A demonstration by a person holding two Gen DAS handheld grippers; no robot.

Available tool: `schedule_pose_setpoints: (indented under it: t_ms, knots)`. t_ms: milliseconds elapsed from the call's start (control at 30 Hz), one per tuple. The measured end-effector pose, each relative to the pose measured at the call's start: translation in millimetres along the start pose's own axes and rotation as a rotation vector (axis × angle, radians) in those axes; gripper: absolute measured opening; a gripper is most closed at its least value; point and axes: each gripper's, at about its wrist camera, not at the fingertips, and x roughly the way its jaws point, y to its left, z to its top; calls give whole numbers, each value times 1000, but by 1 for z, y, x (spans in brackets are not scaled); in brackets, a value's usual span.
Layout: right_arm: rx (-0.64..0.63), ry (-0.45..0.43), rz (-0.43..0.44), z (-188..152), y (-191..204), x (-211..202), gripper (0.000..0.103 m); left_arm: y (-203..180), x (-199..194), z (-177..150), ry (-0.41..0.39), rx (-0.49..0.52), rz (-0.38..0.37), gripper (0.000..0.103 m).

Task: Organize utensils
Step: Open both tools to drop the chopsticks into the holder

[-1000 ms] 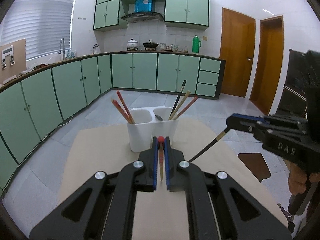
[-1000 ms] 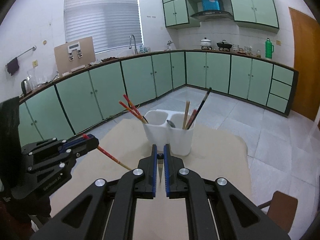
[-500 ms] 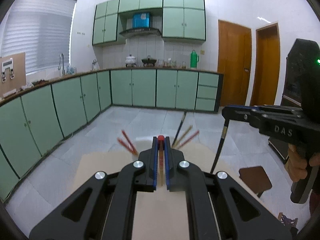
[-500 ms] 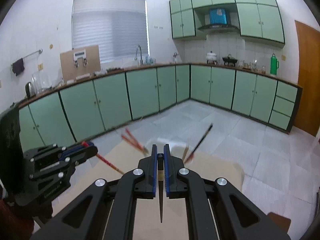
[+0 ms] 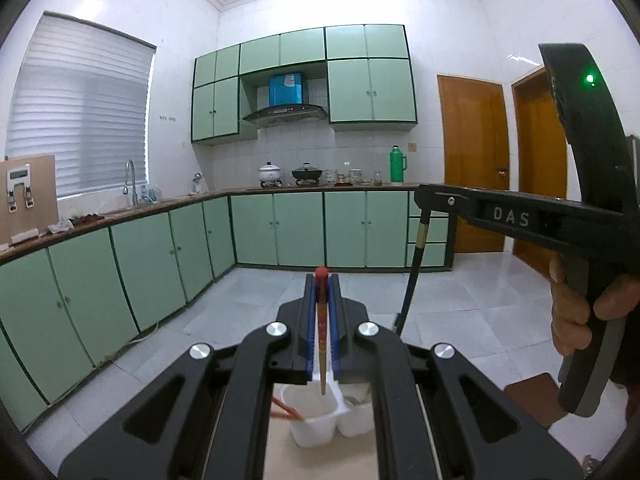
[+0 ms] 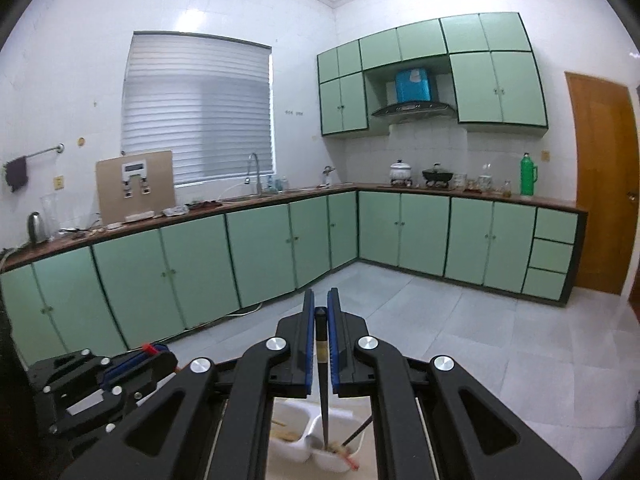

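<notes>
Left gripper (image 5: 320,280) is pinching a red-tipped chopstick (image 5: 322,344) between its blue pads (image 5: 309,320), jaws pressed onto the shaft near the top end. The stick is hanging nearly plumb, its lower tip pointing at the white two-cell holder (image 5: 316,424) below. Holder is sitting on the beige table (image 5: 320,464); which edge it is nearest cannot be told, since the gripper body is hiding most of the surface. Red chopsticks (image 5: 286,410) are already leaning in the holder's left cell.

Right gripper (image 6: 319,308) is pinching a black chopstick (image 6: 323,400), jaws closed on its upper part. The tip is reaching down over the right cell of the same holder (image 6: 316,446); whether it is already inside the rim cannot be told. Other sticks are lying in both cells there, blurred.

Handling, as judgement: both chopsticks are light, thin, stiff and probably smooth-lacquered, so they are likely to swivel or slip in the pads. The hold near the thick top end is looking right: it is leaving the long free end to be steered into a cell. Holder is looking like light plastic; a sideways knock from a stick could tip it.
</notes>
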Motion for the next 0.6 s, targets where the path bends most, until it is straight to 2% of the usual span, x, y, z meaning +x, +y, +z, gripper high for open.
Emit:
schedule_pose_setpoints:
  t_ms: [300,600]
  knots:
    - [29,63,-22,-34,-13,57,6,2,57,-24,74,-6,11,5]
    - [54,177,-16,-73,-24,83,6,15,96,-54,183,-10,-1,5]
